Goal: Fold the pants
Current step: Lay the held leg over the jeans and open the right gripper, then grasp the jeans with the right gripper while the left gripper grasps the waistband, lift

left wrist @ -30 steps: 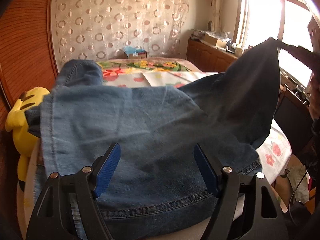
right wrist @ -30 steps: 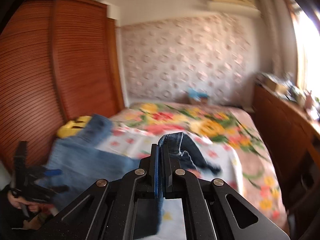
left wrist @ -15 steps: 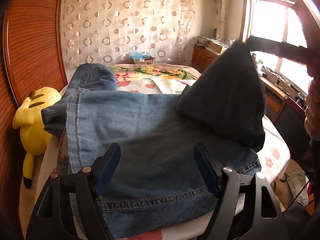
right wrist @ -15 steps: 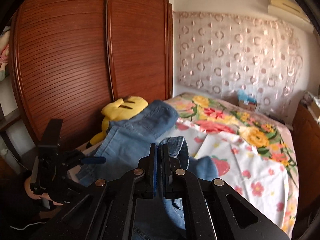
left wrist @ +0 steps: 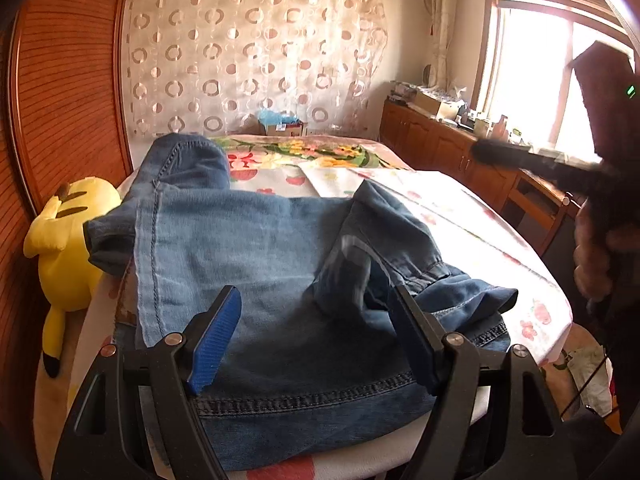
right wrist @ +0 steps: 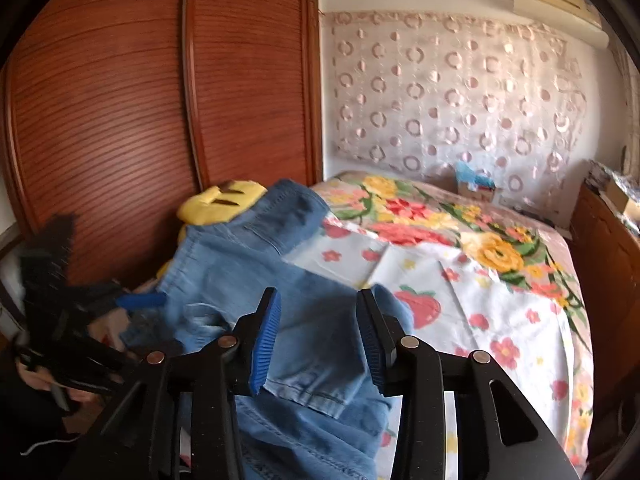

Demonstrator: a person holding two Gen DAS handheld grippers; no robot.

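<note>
Blue jeans [left wrist: 248,248] lie across the near end of the bed. One leg end [left wrist: 380,240] is thrown back over them in a loose, rumpled fold. My left gripper [left wrist: 316,320] hovers open just above the hem side, nothing between its pads. In the right wrist view my right gripper [right wrist: 320,340] has its jaws opening. Denim [right wrist: 312,376] lies beneath and between the pads, which do not press on it. The left gripper's blue pad [right wrist: 140,300] shows at that view's left.
A yellow plush toy [left wrist: 68,240] is wedged between the bed and the slatted wooden wardrobe [right wrist: 120,100]. Floral sheets [right wrist: 480,280] cover the far bed. A wooden cabinet [left wrist: 440,148] runs under the window at the right. A hand [left wrist: 592,248] holds the right gripper there.
The right gripper swung the dark leg end from the right across over the jeans, then parted its jaws; the leg has dropped onto the pants. The left gripper stayed put.
</note>
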